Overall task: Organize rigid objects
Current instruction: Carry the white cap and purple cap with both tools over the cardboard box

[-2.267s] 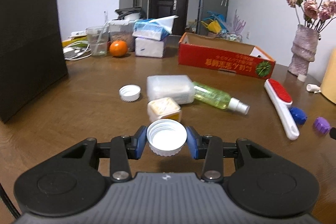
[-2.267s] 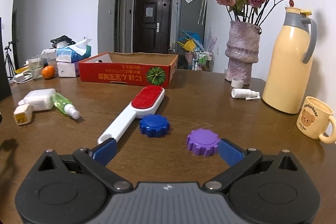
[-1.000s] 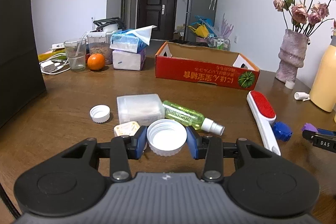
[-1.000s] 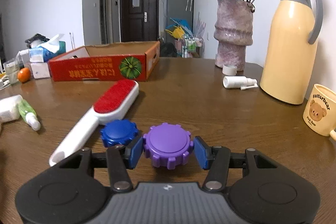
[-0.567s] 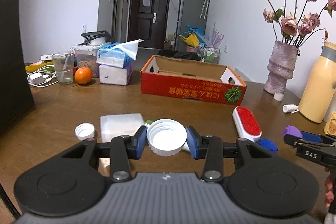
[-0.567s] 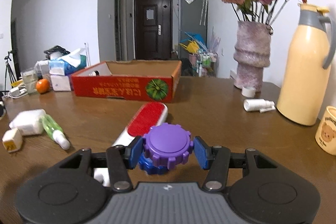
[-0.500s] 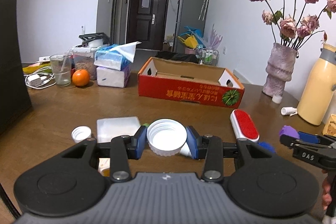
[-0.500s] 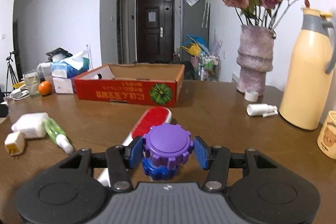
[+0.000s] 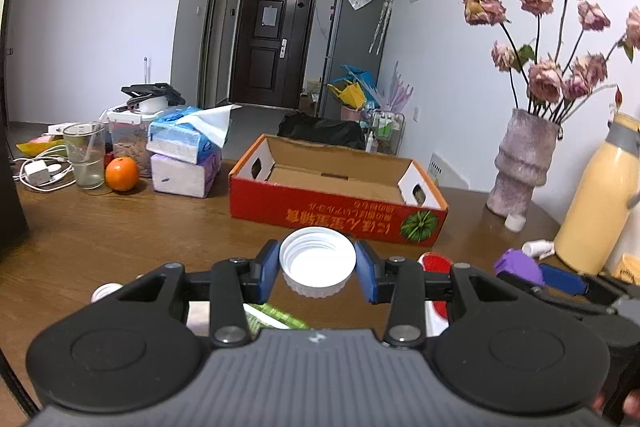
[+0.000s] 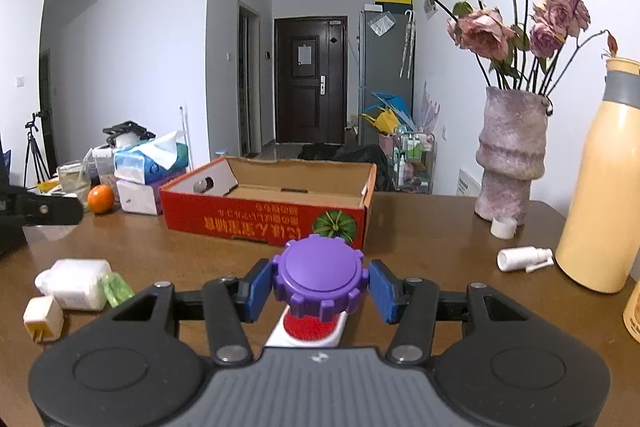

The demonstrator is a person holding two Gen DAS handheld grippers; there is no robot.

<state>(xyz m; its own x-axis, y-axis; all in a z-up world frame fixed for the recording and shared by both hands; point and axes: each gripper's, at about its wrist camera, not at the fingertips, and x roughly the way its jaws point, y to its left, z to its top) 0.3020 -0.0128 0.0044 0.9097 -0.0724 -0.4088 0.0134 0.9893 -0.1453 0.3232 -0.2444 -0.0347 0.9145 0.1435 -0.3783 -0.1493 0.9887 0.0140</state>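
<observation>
Both caps are lifted and the red box now sits straight ahead of you.

Your left gripper (image 9: 317,269) stays clamped on the white cap (image 9: 317,264), your right gripper (image 10: 320,285) on the purple cap (image 10: 319,277); since a second ago both have risen off the table (image 9: 120,231) toward the red cardboard box (image 9: 336,205), so dropping them in looks next. The grippers hide most of the lint brush (image 10: 310,327) and green spray bottle (image 9: 276,317) beneath them; the blue cap is out of sight.
</observation>
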